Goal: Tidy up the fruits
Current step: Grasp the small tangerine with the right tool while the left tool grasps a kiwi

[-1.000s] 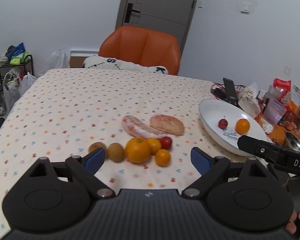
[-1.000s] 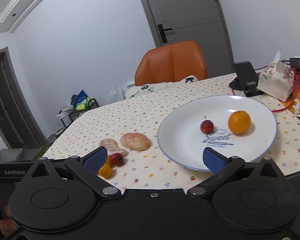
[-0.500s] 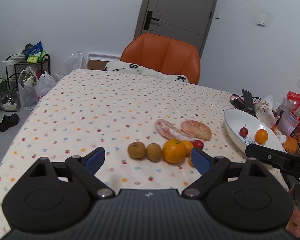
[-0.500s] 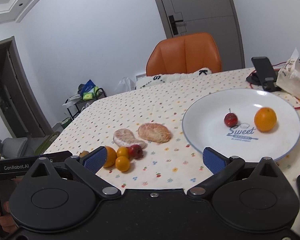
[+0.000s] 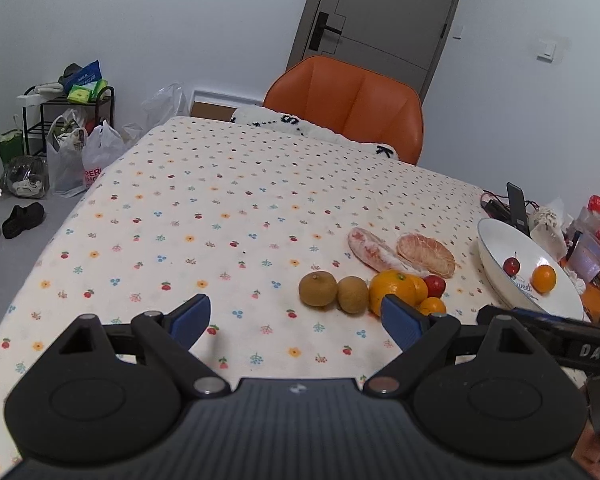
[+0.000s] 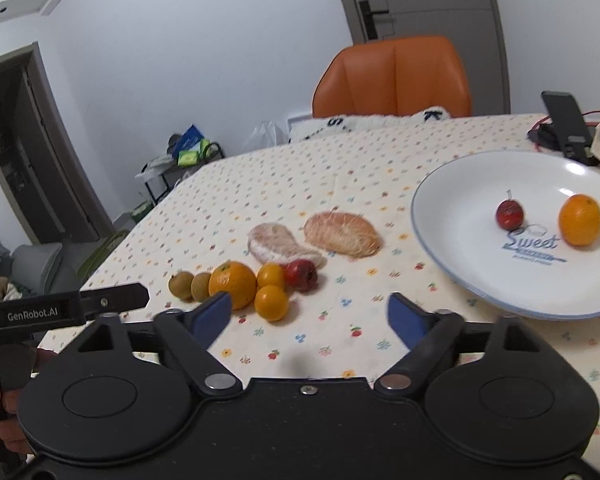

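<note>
Fruit cluster, desk centre-right, 9 pcs loose: 2 brown round fruits (image 5: 318, 289) (image 5: 353, 294) side by side at left; large orange (image 5: 392, 287) touching next; 2 small oranges (image 6: 271, 303) (image 6: 271, 275) beside it; red fruit (image 6: 301, 274) at right end; 2 peeled pomelo segments (image 6: 280, 243) (image 6: 342, 234) just behind the row.

Plate (image 6: 452, 216), white w/ blue rim, near desk's right edge: holds 1 small red fruit w/ stem (image 6: 509, 213) + 1 orange (image 6: 581, 219), apart from each other. 2 pcs sorted, rest pending (est.).

Left claw (image 5: 296, 320): released, jaws wide, empty, above bare cloth. Change vs. 1 s ago: cluster then sat between its pads, now off toward its right pad; view has swung left.

Right claw (image 6: 310, 318): released, empty. Change vs. 1 s ago: then faced the plate, now the nearer small orange sits close to its left pad, plate off to the right.

Meaning (est.): right claw is lining up for next pick, likely the nearer small orange; left claw is clearing the way. Nothing gripped yet.

Surround: desk (image 5: 204, 216) w/ spotted cloth; orange chair (image 5: 348, 108) at far side; phone on stand (image 6: 568, 126) behind plate.
</note>
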`<action>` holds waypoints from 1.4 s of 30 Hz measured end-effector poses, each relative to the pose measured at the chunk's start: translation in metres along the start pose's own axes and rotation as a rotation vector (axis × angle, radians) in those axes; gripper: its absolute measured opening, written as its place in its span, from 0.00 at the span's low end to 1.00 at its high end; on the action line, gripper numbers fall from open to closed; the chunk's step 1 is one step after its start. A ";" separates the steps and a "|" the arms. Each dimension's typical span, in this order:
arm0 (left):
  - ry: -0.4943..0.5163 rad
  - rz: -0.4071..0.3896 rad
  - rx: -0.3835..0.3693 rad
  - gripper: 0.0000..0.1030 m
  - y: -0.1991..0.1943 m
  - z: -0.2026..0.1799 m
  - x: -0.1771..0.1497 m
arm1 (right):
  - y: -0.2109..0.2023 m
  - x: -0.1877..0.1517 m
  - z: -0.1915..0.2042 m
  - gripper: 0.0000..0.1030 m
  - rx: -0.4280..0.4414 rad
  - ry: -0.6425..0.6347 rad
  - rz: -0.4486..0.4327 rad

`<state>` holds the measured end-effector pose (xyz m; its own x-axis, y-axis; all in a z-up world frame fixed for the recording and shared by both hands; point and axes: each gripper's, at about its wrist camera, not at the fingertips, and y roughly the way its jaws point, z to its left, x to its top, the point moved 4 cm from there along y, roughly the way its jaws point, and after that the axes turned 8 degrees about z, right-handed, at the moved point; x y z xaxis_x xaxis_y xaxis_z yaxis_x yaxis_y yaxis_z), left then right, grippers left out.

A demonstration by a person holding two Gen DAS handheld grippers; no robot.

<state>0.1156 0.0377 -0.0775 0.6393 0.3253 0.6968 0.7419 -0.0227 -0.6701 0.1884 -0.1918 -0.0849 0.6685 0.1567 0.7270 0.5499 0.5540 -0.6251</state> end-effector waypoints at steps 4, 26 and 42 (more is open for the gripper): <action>-0.003 -0.010 0.001 0.84 0.005 0.002 0.001 | 0.008 0.000 0.006 0.63 0.013 -0.016 0.024; -0.016 0.026 -0.064 0.44 0.043 -0.004 0.018 | 0.036 0.009 0.015 0.34 0.056 -0.053 0.105; 0.013 0.036 -0.069 0.29 0.042 -0.006 0.016 | 0.034 0.009 0.013 0.22 0.097 -0.052 0.102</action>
<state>0.1583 0.0361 -0.0932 0.6678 0.3112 0.6762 0.7304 -0.0990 -0.6758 0.2068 -0.1607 -0.0961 0.6900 0.2568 0.6767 0.4284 0.6088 -0.6678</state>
